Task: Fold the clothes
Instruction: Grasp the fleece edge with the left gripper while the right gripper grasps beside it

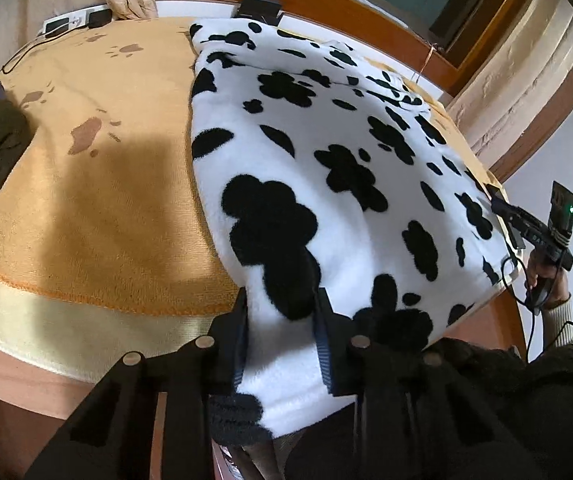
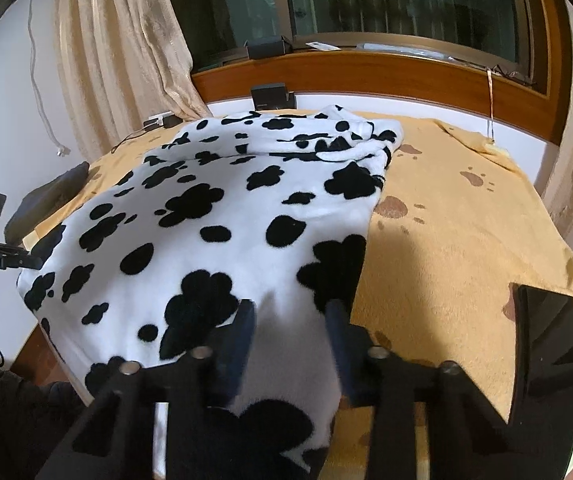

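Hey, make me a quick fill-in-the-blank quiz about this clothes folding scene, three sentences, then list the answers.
1. The fleece garment is white with ____ patches.
2. It lies on a tan blanket printed with brown ____ prints.
3. The left gripper and the right gripper each have fabric of the ____ between their fingers.

Missing words: black; paw; garment

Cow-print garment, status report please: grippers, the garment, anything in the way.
Left gripper and right gripper: fleece between fingers, grip unconfirmed. Cow-print garment spread on orange blanket, near hem overhanging. Black phone lies right of it.
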The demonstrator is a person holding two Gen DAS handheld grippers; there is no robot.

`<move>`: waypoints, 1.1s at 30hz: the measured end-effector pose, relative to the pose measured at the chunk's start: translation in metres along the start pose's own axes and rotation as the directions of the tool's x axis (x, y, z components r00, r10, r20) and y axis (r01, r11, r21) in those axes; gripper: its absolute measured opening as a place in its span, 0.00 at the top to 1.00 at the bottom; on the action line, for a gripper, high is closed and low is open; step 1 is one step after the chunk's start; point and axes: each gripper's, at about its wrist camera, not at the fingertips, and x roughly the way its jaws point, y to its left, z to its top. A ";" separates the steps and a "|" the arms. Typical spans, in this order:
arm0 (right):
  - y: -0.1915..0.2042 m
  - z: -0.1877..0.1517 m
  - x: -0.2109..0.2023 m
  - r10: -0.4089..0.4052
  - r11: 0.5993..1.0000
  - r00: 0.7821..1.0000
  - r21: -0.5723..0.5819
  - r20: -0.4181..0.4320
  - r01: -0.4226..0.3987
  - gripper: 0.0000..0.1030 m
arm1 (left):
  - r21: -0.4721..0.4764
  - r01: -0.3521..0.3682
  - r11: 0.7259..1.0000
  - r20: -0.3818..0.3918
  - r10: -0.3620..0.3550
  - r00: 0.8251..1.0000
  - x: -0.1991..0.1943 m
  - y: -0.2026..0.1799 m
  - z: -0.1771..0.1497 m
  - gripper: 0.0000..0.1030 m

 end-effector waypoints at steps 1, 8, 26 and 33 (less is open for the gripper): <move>-0.001 -0.001 -0.001 0.009 1.000 1.000 0.012 -0.003 -0.009 0.64 | 0.001 0.001 1.000 0.005 -0.001 1.000 -0.001 -0.001 0.001 0.71; -0.018 -0.017 -0.018 0.007 0.994 0.999 0.107 -0.032 -0.004 0.48 | 0.000 0.037 0.999 0.014 -0.037 0.999 -0.003 -0.004 0.005 0.71; 0.006 -0.045 -0.015 0.001 0.997 0.990 0.075 -0.142 0.010 0.62 | -0.038 0.136 0.990 -0.010 -0.136 0.991 0.010 0.010 -0.002 0.64; 0.010 -0.041 -0.019 0.092 0.991 0.991 0.106 -0.093 -0.082 0.82 | -0.086 0.167 0.982 0.028 -0.165 0.986 0.008 0.016 -0.004 0.74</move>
